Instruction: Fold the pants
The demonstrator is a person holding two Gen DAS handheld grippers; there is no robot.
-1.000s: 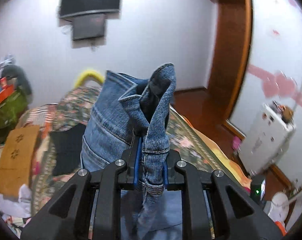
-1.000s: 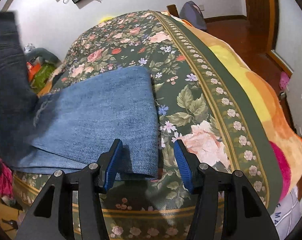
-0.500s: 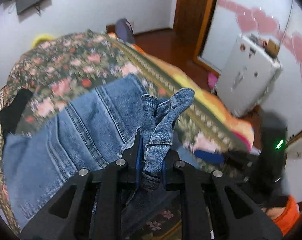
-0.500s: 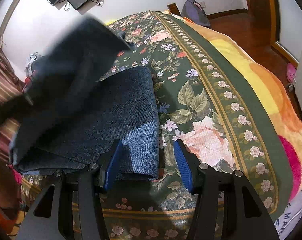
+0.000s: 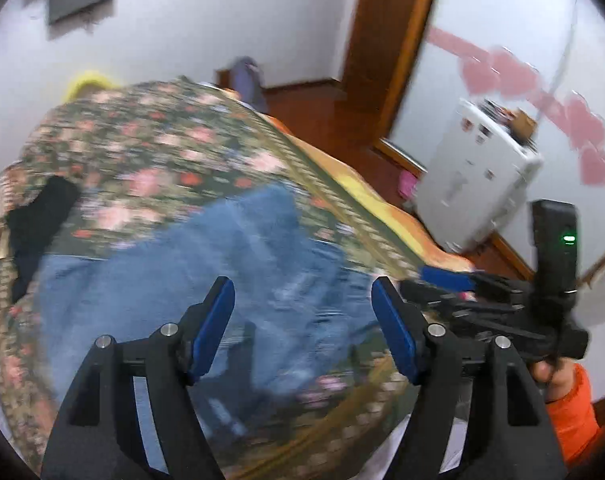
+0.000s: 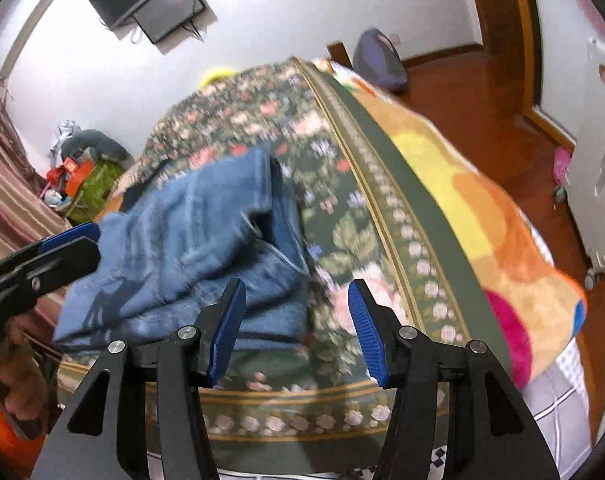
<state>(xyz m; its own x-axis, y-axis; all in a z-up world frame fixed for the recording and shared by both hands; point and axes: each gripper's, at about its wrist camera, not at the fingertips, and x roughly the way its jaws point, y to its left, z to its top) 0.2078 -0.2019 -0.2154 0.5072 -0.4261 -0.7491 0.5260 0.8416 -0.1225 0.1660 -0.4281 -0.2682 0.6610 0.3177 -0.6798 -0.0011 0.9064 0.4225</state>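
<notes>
While our left gripper (image 5: 302,320) and right gripper (image 6: 296,320) hover wide, holding nothing, we log folded jeans (image 6: 198,248) centre-left on the bedspread (image 6: 382,184), long axis running lower left to upper right.

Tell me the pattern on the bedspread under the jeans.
Dark green floral bedspread with pink roses and a striped flower border; clearest in the right wrist view.

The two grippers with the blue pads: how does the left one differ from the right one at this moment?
The left gripper hangs over the middle of the folded jeans; the right gripper sits at their right edge, half over the floral blanket. The left view is more motion-blurred than the right. Both are open, hold nothing, and have black frames with blue fingers.
</notes>
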